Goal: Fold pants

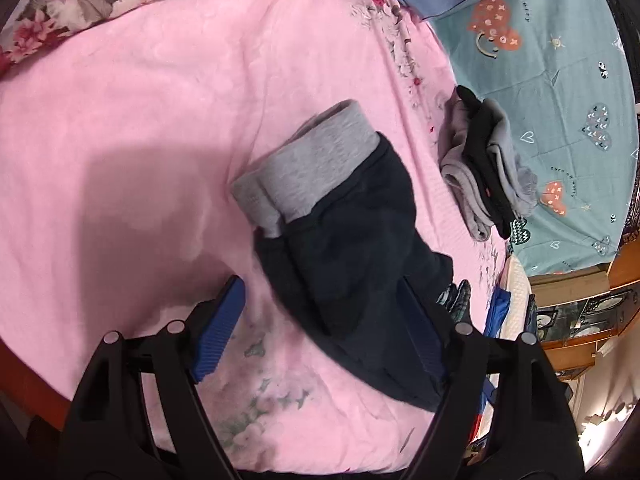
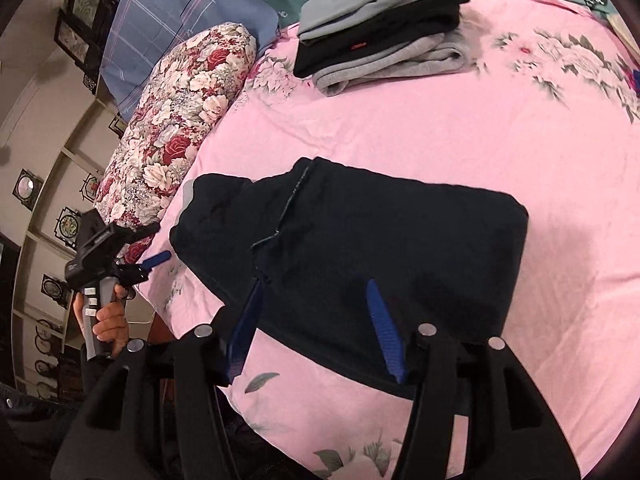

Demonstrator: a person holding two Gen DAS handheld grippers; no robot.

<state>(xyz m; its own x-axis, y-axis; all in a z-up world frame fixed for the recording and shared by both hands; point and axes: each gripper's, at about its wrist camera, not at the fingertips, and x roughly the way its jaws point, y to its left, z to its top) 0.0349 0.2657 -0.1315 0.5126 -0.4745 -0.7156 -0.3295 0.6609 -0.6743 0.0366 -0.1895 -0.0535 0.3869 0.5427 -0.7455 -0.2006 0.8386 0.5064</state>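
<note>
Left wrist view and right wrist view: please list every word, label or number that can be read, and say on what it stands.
"worry", on the teal sheet, above a heart print; the words before it are cut off.
"Turn off worry", it seems, curved over a lower heart on the teal sheet; small, so not certain.
Orange tag on the black folded garment: too small to read.
Pants: no text visible.

pants [image 2: 352, 256] mid blanket [image 2: 500, 128] | clothes stack [image 2: 380, 24] behind | pillow [image 2: 176, 124] left
</note>
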